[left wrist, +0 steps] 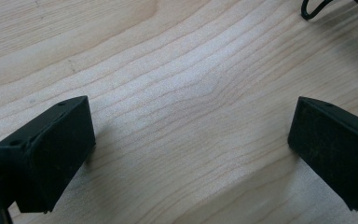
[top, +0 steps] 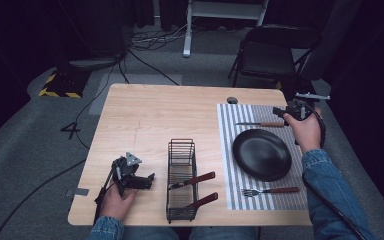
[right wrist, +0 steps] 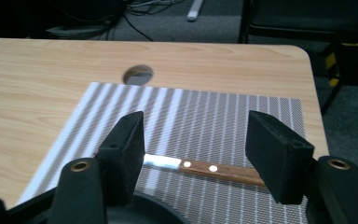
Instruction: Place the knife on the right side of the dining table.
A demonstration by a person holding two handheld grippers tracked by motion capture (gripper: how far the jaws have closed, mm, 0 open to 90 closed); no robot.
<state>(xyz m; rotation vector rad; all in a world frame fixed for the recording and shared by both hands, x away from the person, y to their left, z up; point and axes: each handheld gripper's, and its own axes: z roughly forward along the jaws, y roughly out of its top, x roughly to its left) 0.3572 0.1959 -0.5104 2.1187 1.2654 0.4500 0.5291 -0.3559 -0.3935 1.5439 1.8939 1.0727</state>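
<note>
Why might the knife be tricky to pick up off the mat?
The knife lies flat on the striped mat, so it probably leaves little room underneath. Its wooden handle looks stiff and easy to pinch. The shiny blade may be slippery.

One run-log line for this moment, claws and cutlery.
left claw: open, over bare table | right claw: open, above knife, not touching | knife on placemat beyond plate | fork near side

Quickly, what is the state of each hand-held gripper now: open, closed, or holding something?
Left hand-held gripper: open, nothing between the jaws, bare table below.
Right hand-held gripper: open, holding nothing; the knife lies on the placemat beyond.
</note>
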